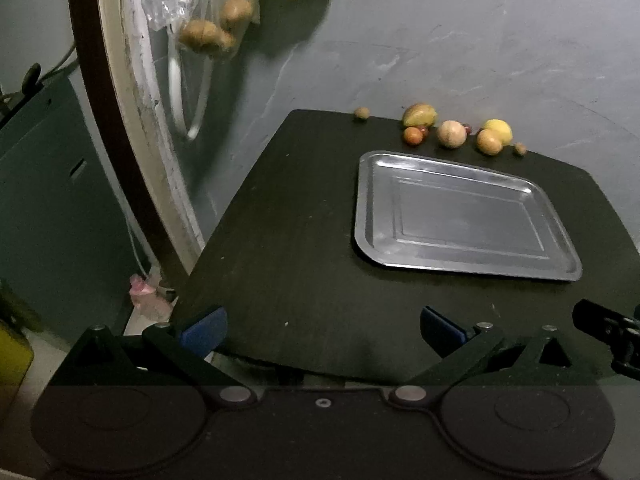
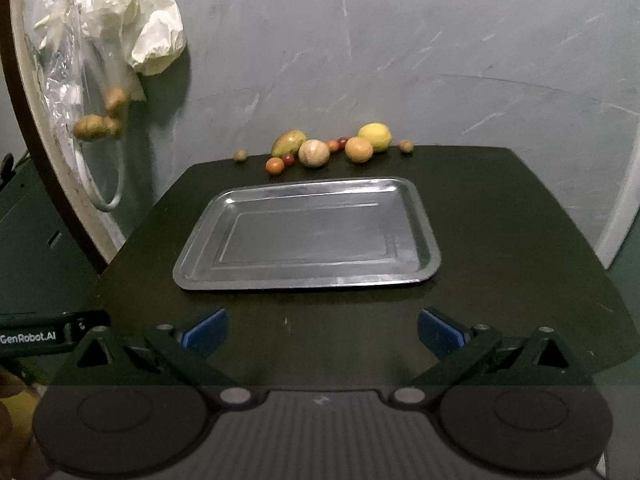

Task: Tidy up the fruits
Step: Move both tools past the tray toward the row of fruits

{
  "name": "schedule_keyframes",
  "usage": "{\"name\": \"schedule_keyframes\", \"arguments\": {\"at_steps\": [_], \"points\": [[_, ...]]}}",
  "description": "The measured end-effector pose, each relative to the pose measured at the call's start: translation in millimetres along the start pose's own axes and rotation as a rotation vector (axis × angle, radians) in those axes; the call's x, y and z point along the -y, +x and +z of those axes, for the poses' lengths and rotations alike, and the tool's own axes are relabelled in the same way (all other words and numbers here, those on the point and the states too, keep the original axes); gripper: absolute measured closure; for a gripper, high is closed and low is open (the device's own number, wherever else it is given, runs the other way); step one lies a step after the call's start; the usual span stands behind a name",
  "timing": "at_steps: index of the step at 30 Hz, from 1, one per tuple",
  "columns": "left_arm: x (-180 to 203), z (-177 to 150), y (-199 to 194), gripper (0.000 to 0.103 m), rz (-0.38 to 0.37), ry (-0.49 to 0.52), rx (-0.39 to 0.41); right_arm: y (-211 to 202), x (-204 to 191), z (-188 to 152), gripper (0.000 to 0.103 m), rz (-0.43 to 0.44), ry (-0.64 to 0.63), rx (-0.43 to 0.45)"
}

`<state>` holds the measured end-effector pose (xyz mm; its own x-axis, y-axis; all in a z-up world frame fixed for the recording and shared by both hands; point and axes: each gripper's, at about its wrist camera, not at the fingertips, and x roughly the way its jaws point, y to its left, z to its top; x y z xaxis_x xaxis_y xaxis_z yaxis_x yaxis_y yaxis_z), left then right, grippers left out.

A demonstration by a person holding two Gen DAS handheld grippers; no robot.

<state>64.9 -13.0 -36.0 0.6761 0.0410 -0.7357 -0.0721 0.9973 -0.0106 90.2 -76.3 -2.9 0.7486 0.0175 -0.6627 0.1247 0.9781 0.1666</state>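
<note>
Hanging bags: at far left, a clear plastic bag of brown tubers [image 2: 100, 118] and a crumpled pale plastic bag [image 2: 148, 36] hang against the grey wall, well apart from the job and likely stored there.
Left hand-held gripper [image 1: 322, 330]: you hold it low over the near edge of the dark matte worktop [image 1: 288, 240], blue-padded jaws spread wide with nothing between them, placed to start a reach.
Tray: the shallow rectangular steel tray [image 2: 304, 236] lies bare mid-worktop between you and the fruit, apparently the place the fruit is meant to go.
Fruit row: along the far edge against the wall, left to right, a small brown nut-like fruit [image 2: 240, 155] stands alone; then a small orange round fruit [image 2: 275, 165], a green-yellow mango-shaped fruit [image 2: 289, 141], a pale beige round fruit [image 2: 314, 153], a tan round fruit [image 2: 359, 150], a yellow lemon-shaped fruit [image 2: 375, 136] and another small brown fruit [image 2: 406, 146]. Tiny dark red ones sit among them. None is on the tray, so sorting looks unstarted.
Right hand-held gripper [image 2: 322, 330]: you hold it squarely facing the tray, jaws likewise wide apart and empty; the clustered fruit suggests taking outer pieces first.
</note>
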Motion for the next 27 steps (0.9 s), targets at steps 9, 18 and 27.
{"name": "schedule_keyframes", "arguments": {"at_steps": [9,18,27], "points": [[23,32,30,0.001,0.073,-0.042,-0.031,39,18,37,0.0,0.102,-0.053,-0.011],[31,54,45,0.001,0.135,-0.052,-0.07,58,36,44,0.0,0.173,-0.028,-0.037],[28,88,58,0.001,0.146,-0.026,-0.076,69,48,55,0.0,0.151,0.05,-0.023]]}}
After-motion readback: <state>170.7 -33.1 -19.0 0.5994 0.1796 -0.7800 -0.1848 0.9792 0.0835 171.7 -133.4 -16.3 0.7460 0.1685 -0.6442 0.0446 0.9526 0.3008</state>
